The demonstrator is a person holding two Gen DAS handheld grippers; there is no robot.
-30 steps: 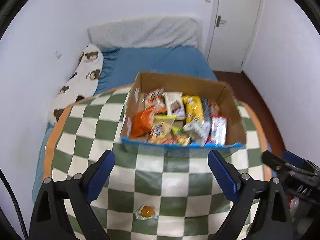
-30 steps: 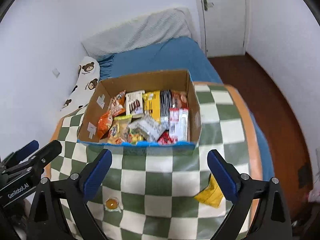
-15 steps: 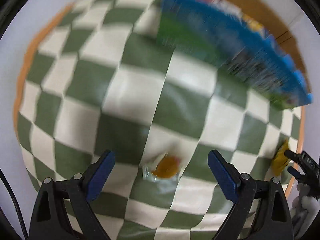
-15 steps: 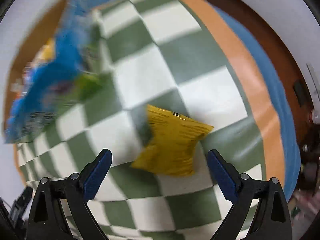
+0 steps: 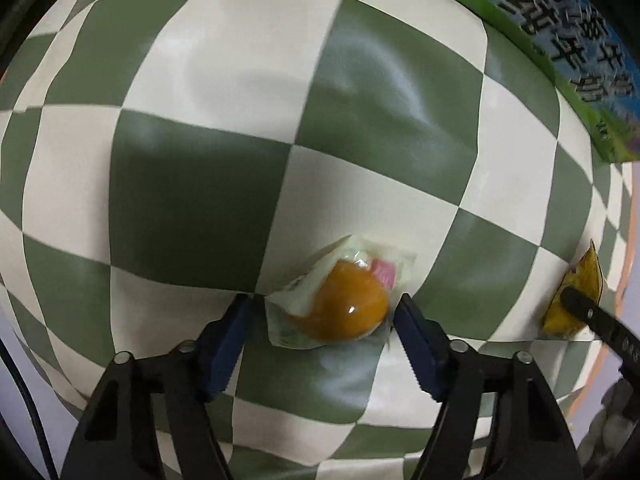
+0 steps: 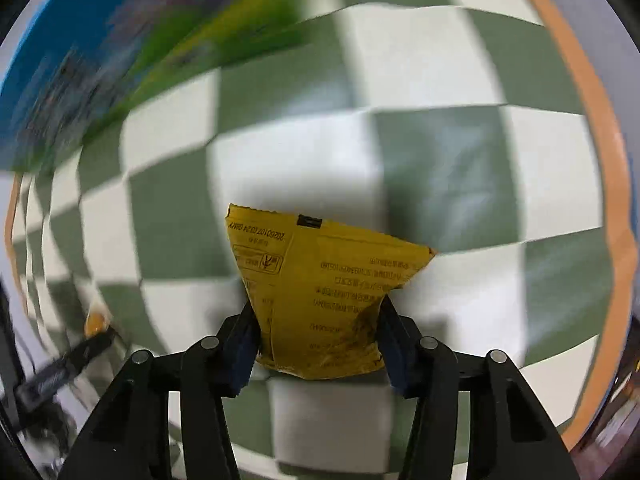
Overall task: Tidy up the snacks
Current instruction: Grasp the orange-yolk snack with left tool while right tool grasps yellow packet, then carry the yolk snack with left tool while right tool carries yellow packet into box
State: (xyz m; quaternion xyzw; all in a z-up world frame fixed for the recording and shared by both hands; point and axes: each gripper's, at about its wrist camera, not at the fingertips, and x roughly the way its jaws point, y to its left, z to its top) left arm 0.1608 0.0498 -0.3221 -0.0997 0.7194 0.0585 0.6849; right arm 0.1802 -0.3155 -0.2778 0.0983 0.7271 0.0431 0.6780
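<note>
Left wrist view first: the left gripper has dropped right down onto the checkered cloth compared to a second ago, when it was up high looking at the whole box of snacks. Its jaws have just been closing, from wide open to about half, and the clear-wrapped jelly cup with the orange centre now sits between them. One pad looks like it's touching the wrapper's edge, the other has a sliver of gap, so I wouldn't call it gripped yet. The printed side of the snack box is up in the corner, a fair way off. At the far edge of this view you can spot the other tong's tip on the yellow packet.

Right wrist view: same story, the right gripper came down too and its jaws have just been closing. Here they're pinched in on the lower end of the yellow packet, which is creased between the pads and still lying on the cloth. The box is a blur at top left.

So both loose snacks look about ready to lift; the job left is carrying them over and dropping them in the box
</note>
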